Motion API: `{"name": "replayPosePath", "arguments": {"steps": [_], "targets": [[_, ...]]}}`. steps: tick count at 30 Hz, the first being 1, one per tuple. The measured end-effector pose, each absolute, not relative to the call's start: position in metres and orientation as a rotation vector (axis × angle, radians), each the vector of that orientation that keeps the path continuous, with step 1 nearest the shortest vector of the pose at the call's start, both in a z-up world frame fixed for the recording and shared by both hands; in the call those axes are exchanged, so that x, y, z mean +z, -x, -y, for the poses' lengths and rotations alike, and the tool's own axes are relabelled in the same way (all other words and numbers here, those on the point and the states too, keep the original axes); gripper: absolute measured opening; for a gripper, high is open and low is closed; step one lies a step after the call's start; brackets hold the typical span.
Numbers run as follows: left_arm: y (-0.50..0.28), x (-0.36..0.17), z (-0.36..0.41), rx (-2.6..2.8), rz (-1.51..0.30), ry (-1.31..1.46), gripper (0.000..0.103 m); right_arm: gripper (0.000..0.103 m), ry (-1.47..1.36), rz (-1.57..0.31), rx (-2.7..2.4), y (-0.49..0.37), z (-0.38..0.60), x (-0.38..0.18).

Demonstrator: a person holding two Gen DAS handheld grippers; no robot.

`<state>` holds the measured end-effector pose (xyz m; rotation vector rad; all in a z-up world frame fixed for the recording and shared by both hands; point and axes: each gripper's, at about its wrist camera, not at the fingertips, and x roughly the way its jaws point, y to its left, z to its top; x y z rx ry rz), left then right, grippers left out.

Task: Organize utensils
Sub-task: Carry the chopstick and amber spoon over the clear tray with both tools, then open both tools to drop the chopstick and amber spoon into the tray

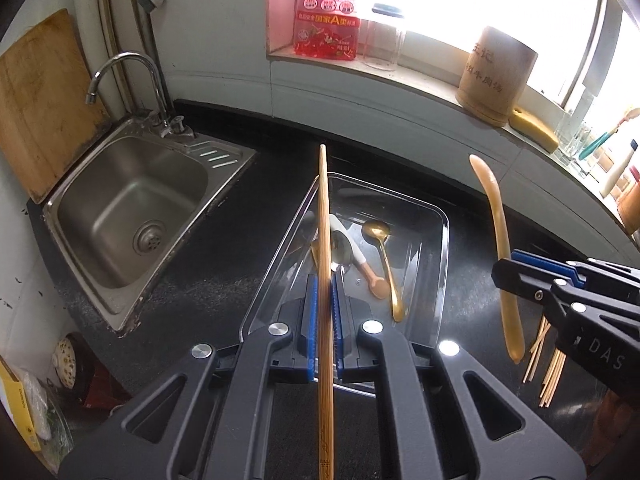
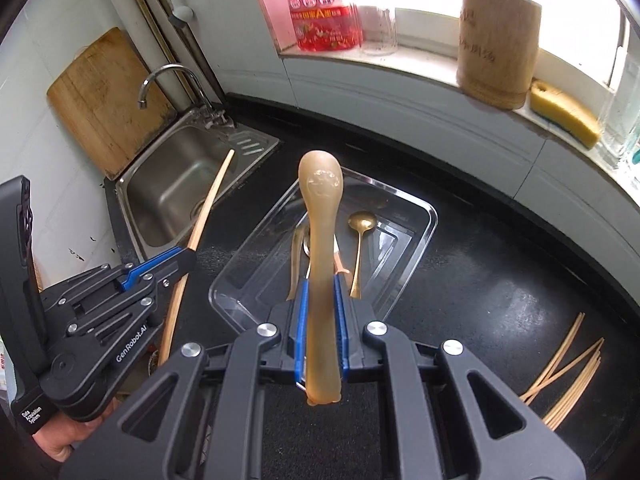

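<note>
My left gripper (image 1: 325,280) is shut on a long bamboo chopstick (image 1: 325,240) and holds it above the near end of a clear plastic tray (image 1: 444,240). My right gripper (image 2: 320,280) is shut on a tan plastic spoon (image 2: 320,216), upright, above the same tray (image 2: 424,240). In the tray lie a gold spoon (image 1: 384,256), a metal spoon (image 1: 342,250) and a white-handled utensil (image 1: 356,252). The right gripper with its tan spoon (image 1: 500,240) shows at right in the left wrist view; the left gripper (image 2: 184,258) with its chopstick (image 2: 204,216) shows at left in the right wrist view.
A steel sink (image 1: 132,216) with a faucet (image 1: 120,68) is at left, a wooden cutting board (image 1: 36,104) behind it. Several loose chopsticks (image 2: 568,380) lie on the black counter at right. The windowsill holds a bamboo holder (image 1: 496,76), a yellow sponge (image 2: 564,114), a jar (image 1: 384,36) and a red detergent bag (image 1: 326,12).
</note>
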<state>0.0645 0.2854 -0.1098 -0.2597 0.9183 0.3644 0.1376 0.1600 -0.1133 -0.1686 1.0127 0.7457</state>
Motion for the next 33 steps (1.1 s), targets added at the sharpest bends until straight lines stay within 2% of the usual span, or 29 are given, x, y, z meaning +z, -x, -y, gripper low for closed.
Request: {"name": "replayPosePath", "arguments": {"steps": [15, 26, 27, 28, 29, 30, 32, 33], "targets": [[-0.112, -0.174, -0.301, 0.309, -1.003, 0.294, 0.006, 0.013, 0.216, -1.133, 0.71, -0.193, -0.197, -0.17], [-0.126, -0.196, -0.314, 0.301, -1.038, 0.282, 0.006, 0.013, 0.16, -1.187, 0.713, -0.217, -0.212, -0.19], [-0.127, -0.197, -0.314, 0.304, -1.046, 0.282, 0.008, 0.014, 0.138, -1.197, 0.716, -0.219, -0.21, -0.19], [-0.127, -0.198, -0.314, 0.309, -1.057, 0.283, 0.009, 0.032, 0.123, -1.203, 0.714, -0.221, -0.209, -0.189], [-0.127, -0.199, -0.315, 0.306, -1.064, 0.283, 0.018, 0.051, 0.102, -1.191, 0.712, -0.223, -0.205, -0.185], [-0.126, -0.198, -0.317, 0.306, -1.062, 0.283, 0.043, 0.084, 0.082, -1.167, 0.712, -0.224, -0.201, -0.18], [-0.12, -0.191, -0.319, 0.324, -1.036, 0.279, 0.087, 0.087, 0.07, -1.118, 0.711, -0.222, -0.192, -0.167], [-0.114, -0.184, -0.319, 0.329, -1.0, 0.277, 0.087, 0.087, 0.063, -1.115, 0.711, -0.222, -0.188, -0.164]]}}
